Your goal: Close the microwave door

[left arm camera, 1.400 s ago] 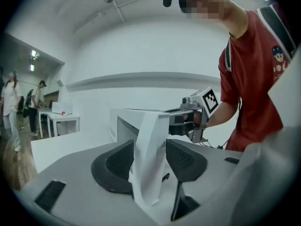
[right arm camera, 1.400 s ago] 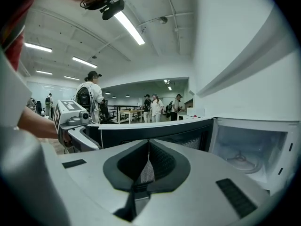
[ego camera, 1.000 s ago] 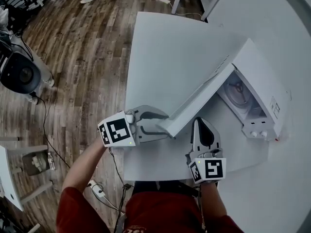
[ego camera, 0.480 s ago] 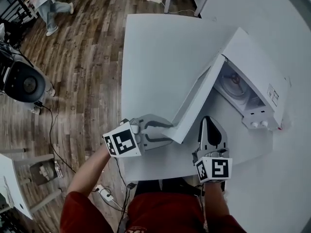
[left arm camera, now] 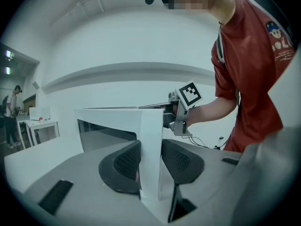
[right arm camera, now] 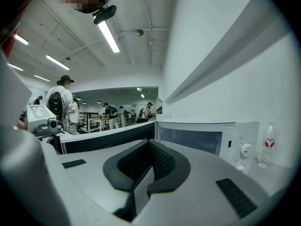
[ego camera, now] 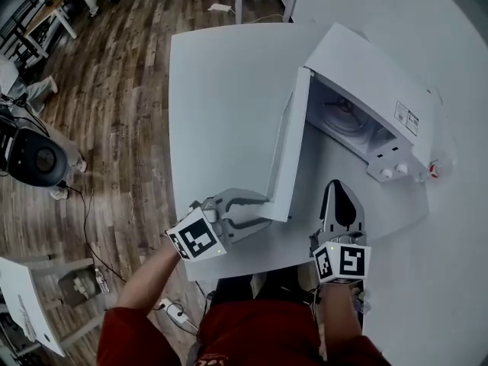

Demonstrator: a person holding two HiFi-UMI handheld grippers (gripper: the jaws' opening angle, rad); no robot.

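Observation:
A white microwave stands at the table's far right with its door swung wide open toward me. My left gripper straddles the door's free edge. In the left gripper view its closing jaws lie against both faces of that door edge. My right gripper is shut with nothing in it. It points at the microwave's front, to the right of the door and apart from it. The right gripper view shows the control knobs ahead and the open door on the left.
The white table ends at my body, and wooden floor lies to its left. A small bottle stands by the microwave's right corner against the white wall. A camera on a stand sits on the floor at far left. People stand far off.
The left gripper's jaws have narrowed onto the door edge. The door has swung a little toward the microwave with that gripper. The right gripper has moved right and forward.

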